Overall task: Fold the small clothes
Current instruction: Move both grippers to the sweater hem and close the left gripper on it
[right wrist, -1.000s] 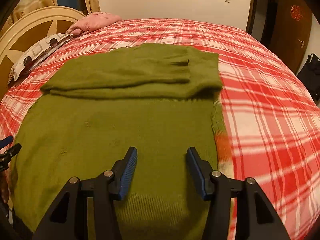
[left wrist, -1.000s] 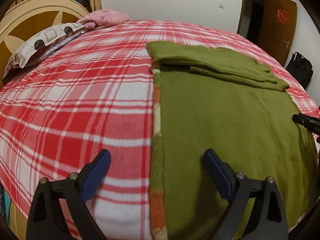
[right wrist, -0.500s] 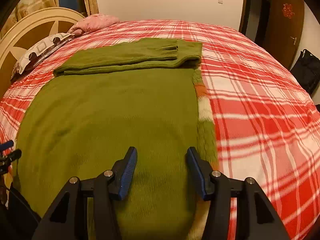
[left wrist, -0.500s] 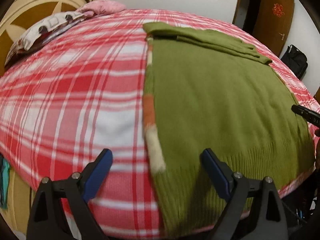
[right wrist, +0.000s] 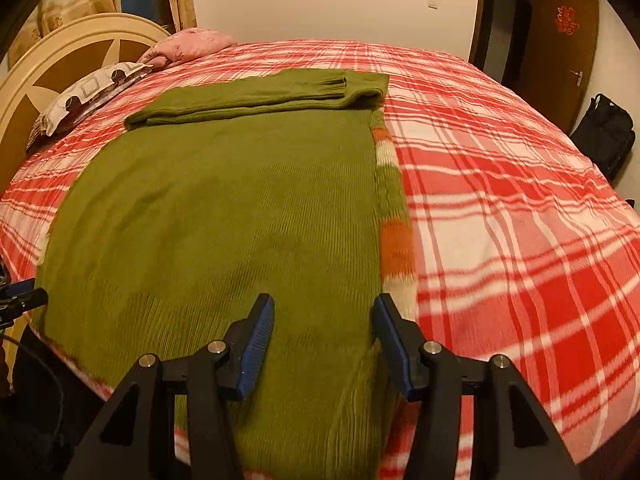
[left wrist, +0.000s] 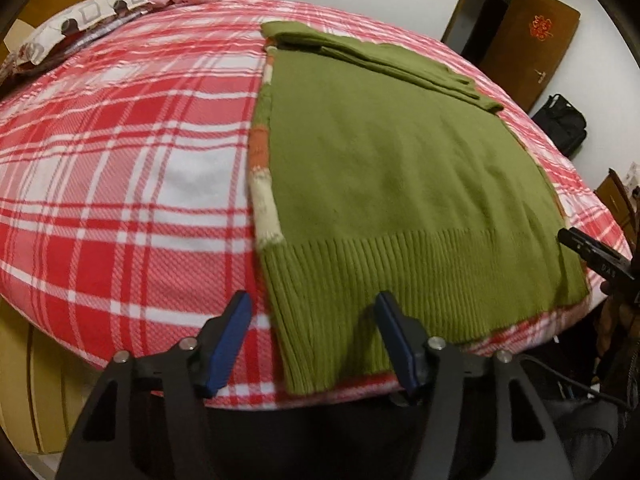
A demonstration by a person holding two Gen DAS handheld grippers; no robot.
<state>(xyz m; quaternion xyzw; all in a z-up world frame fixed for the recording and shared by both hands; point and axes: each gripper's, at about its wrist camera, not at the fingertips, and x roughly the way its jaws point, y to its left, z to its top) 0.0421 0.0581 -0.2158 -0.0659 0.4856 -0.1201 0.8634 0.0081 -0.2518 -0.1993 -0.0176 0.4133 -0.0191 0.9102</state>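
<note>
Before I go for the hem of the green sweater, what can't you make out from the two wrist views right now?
- Sweater near hem: right wrist view, hidden under the right gripper.
- Whether the left gripper, jaws closing, touches the hem corner: left wrist view, too oblique.
- Striped front: only an edge strip shows; the green back covers it.
- Neckline: under the folded sleeves.
- Bed's near edge: cut off, both views.

Dim, warm indoor light; strong fisheye bending with dark vignetted corners; slight motion blur, soft shadows, no glare.
</note>
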